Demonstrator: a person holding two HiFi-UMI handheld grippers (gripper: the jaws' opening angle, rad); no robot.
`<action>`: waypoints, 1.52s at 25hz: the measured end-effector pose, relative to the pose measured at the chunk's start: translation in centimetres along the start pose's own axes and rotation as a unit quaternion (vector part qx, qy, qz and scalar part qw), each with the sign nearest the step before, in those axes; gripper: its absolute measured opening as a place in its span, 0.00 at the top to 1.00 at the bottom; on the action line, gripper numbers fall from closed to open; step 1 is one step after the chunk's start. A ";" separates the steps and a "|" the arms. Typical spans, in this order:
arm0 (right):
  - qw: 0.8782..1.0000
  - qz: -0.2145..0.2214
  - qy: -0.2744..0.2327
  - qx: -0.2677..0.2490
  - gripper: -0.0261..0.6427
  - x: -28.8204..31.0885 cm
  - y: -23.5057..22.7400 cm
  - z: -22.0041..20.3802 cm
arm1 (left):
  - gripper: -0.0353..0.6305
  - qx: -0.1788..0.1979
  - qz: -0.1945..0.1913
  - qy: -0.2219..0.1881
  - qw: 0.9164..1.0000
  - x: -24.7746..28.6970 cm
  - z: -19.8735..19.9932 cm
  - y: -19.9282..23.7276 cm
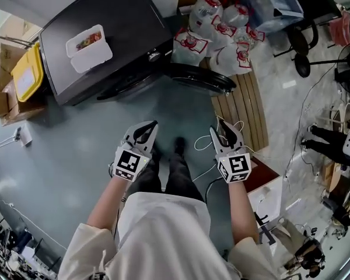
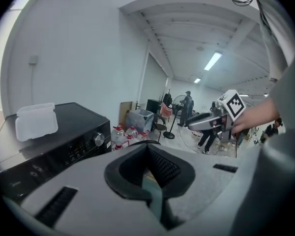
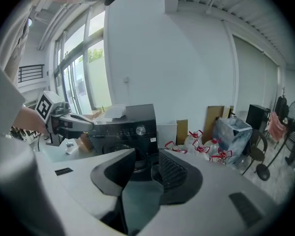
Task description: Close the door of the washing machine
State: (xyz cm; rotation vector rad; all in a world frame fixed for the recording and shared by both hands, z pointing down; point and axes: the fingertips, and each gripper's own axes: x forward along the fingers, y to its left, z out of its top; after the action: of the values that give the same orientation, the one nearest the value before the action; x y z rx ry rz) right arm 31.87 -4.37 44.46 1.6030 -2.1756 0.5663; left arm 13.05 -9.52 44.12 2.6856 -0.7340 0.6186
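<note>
At the tips first: the left gripper (image 1: pixel 152 125) has its jaws pressed together on nothing, while the right gripper (image 1: pixel 228 127) shows a clear gap, about half spread, and it's empty too. Through that gap sits the black washer (image 3: pixel 133 123). Its round door (image 1: pixel 199 77) hangs swung wide open, just ahead of the right gripper across bare grey floor (image 1: pixel 76 144). One door, one washer, one white box (image 1: pixel 88 47) lying on its top. Behind the door are red-tagged jugs (image 1: pixel 220 32) in a cluster, five or six, hard to settle. One slatted pallet (image 1: pixel 243 108) lies right of the door, one yellow bin (image 1: pixel 28 74) left of the washer. Both hands reach forward side by side, grippers tipped slightly down, marker cubes up
</note>
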 end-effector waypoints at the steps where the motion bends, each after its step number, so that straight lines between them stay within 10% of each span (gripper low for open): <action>1: 1.000 -0.002 0.004 -0.002 0.71 0.9 -0.4 -0.4 | 0.94 0.001 -0.005 0.004 1.000 0.8 -0.6 0.4; 23: 0.991 -0.036 0.076 -0.108 0.63 17.3 -18.4 -12.2 | 0.93 0.002 -0.032 0.040 0.999 18.9 -12.0 0.4; 38: 0.975 -0.025 0.110 -0.190 0.53 23.5 -23.5 -16.1 | 0.94 -0.056 0.002 0.052 0.997 22.0 -20.5 0.0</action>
State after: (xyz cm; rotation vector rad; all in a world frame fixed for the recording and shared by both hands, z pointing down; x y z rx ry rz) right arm 48.86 -21.18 72.64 1.3194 -1.9329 0.2749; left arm 23.44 -10.86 72.30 2.5292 -0.7245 0.6902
